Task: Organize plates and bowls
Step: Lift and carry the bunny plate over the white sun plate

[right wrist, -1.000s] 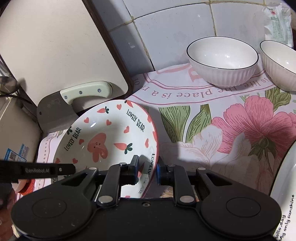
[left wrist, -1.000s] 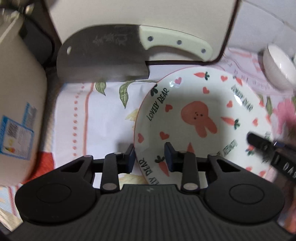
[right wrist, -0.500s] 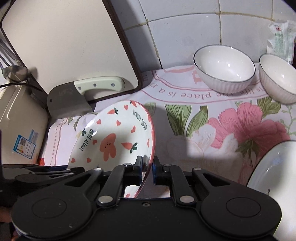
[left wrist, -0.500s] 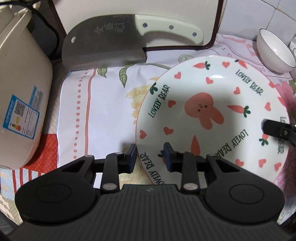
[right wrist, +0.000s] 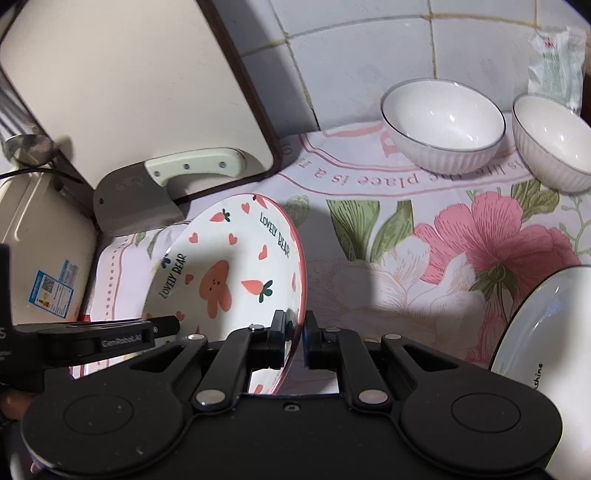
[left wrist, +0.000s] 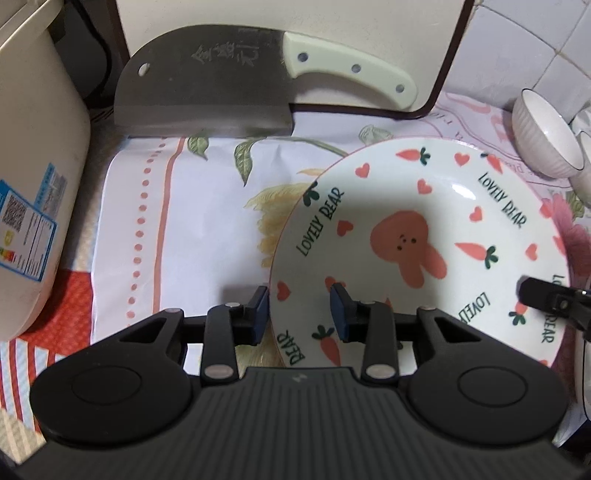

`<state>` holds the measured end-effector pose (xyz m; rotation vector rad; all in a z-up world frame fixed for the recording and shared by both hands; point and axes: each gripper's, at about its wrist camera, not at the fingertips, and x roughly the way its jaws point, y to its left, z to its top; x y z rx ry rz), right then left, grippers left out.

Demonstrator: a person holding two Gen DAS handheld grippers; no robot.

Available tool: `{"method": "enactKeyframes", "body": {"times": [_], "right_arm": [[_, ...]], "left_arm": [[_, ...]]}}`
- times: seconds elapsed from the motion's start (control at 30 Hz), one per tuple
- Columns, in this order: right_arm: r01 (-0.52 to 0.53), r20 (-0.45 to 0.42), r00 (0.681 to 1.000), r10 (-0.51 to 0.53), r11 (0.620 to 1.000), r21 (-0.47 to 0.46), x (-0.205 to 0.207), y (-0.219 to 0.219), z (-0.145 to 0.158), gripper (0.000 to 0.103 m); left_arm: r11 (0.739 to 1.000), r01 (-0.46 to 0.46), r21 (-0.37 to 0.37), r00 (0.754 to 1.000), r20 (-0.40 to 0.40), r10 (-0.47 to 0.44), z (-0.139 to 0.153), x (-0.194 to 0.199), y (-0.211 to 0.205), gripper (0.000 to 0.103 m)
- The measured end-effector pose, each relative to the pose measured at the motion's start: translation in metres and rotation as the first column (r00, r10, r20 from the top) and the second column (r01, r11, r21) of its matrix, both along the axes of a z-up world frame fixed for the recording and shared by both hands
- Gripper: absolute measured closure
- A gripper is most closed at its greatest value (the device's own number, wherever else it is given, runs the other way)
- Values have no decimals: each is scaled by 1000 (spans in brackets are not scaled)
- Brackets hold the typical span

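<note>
The plate (left wrist: 424, 236) reads "LOVELY BEAR"; the tablecloth (right wrist: 369, 177) reads "place is a".

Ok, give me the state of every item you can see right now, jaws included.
Bunny plate: tilted, one edge lifted off the cloth.
Right gripper: jaws shut on the plate rim.
Left gripper: jaws opening, straddling the opposite rim, not clamping.
Two white bowls: upright, empty, side by side.
Cleaver: leaning on the cutting board.
White plate: lying flat.
</note>
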<state>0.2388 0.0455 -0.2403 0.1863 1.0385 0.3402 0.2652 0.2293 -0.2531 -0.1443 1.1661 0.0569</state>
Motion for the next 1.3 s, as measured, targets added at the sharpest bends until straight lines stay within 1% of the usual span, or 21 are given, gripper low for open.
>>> {"method": "enactKeyframes", "body": {"times": [0.13,0.27,0.33,0.5,0.7,0.83,0.97,1.13,1.3], "right_arm": [[19,-31,999,-18,1000,9,4,-3,-5,89],[25,-40,999,-25,1000,0,4,-3,1,89],[26,-44,999,-26,1000,-4,5,-7,6,89],[28,-57,998,-28,1000,-2,1,-22,15,89],[29,-55,998,-28,999,21,-19,-46,27,89],[36,-56,998,-34,998,44,-37,-68,42,89],[45,-56,998,-41,996,75,-56,-94,59,88],[59,-45,998,-54,991,119,-77,-130,87,88],[54,-25,998,-51,989,136,-98,-167,111,88]], "left_arm": [[997,50,55,998,33,-52,3,-4,-6,71],[999,37,16,999,11,-37,5,-7,-4,71],[999,47,9,999,24,-47,8,-13,-8,71],[998,64,29,997,35,-65,22,-29,-25,72],[994,97,46,994,40,-99,41,-42,-45,72],[993,115,39,993,26,-116,60,-52,-60,72],[989,142,47,989,36,-143,83,-64,-81,72],[989,149,21,987,51,-150,109,-82,-111,72],[989,151,-3,986,76,-150,130,-101,-147,72]]}}
